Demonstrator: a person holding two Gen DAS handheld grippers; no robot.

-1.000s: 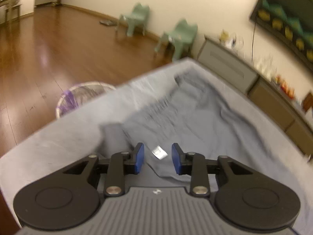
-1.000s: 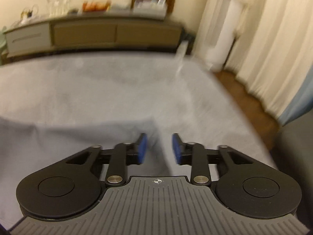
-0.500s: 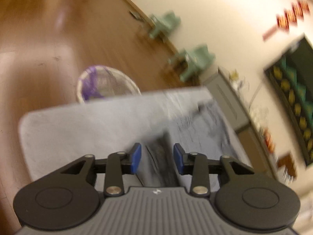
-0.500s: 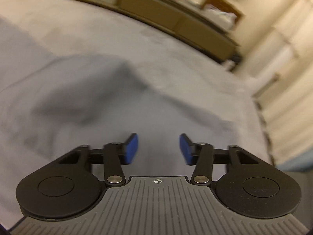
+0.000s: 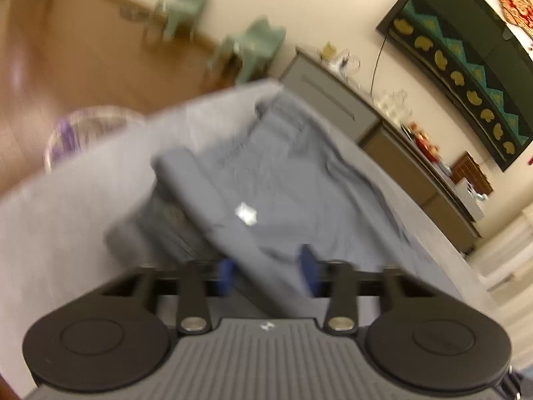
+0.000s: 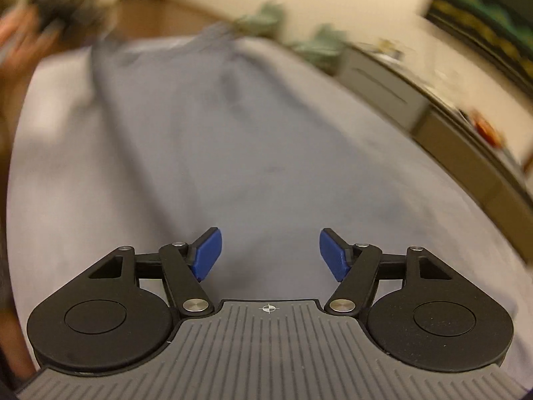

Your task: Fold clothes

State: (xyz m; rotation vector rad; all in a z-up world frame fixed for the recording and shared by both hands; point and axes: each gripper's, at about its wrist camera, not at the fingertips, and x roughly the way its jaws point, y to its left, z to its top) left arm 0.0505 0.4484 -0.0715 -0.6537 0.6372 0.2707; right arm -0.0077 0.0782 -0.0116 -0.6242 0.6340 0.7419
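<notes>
Grey bedding (image 5: 76, 200) fills mid-frame; my left gripper (image 5: 266, 271) straddles the crumpled grey shirt (image 5: 283, 173), my right gripper (image 6: 268, 255) gapes wide; folding barely begun, I judge.

Warm, yellowish indoor light, moderate brightness, source not visible. Both views motion-blurred. Left wrist view: floor (image 5: 66, 66) and green chairs (image 5: 253, 46) smeared, basket (image 5: 83, 133) streaked, shirt (image 5: 283, 183) soft; left claw (image 5: 268, 271) pads blurred too. Right wrist view: right claw (image 6: 269, 253) sharp, all beyond it smeared, worst at top left. Strong fisheye bending: cabinet (image 5: 383, 126) and wall edges curve. Dark vignette at corners. Soft shadows in shirt folds.
</notes>
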